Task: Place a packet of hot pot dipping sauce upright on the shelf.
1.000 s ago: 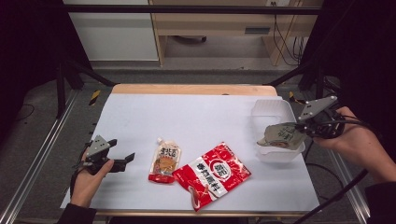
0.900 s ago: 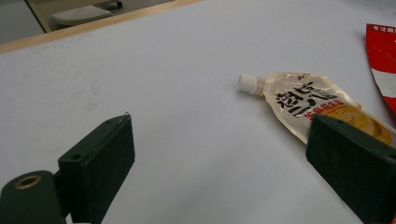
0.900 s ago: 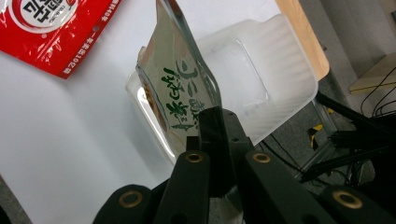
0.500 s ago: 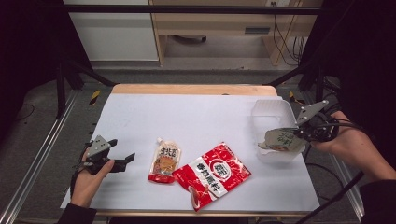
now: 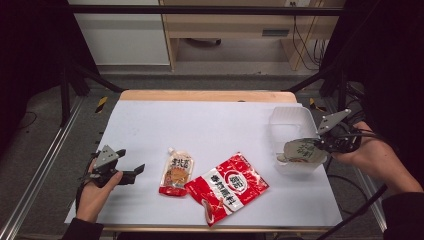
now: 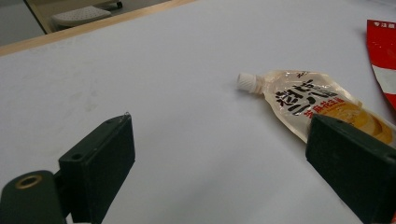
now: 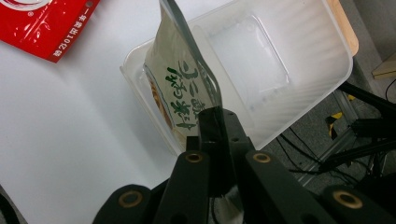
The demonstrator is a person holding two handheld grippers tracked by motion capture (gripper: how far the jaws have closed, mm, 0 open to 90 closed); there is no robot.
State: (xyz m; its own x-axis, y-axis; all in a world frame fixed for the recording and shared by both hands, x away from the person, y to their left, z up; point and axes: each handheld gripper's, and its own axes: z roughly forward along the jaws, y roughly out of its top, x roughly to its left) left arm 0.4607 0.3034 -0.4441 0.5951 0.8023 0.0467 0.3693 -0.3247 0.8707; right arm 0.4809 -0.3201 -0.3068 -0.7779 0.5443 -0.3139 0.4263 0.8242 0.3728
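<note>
Left gripper parked at the table's left edge, jaws spread wide, nothing between them, pointed toward the spouted sauce pouch. That pouch lies flat on the table, cap end away from the person; the red snack bag lies just beside it on the right, edges touching or overlapping. Both untouched, so two items left by my read. Right gripper is pinching the edge of a pale pouch with green lettering, jaws pressed tight on it, pouch hanging over the near end of the clear plastic tub, partly inside. Tub otherwise bare. First drop-in nearly done, release pending.
</note>
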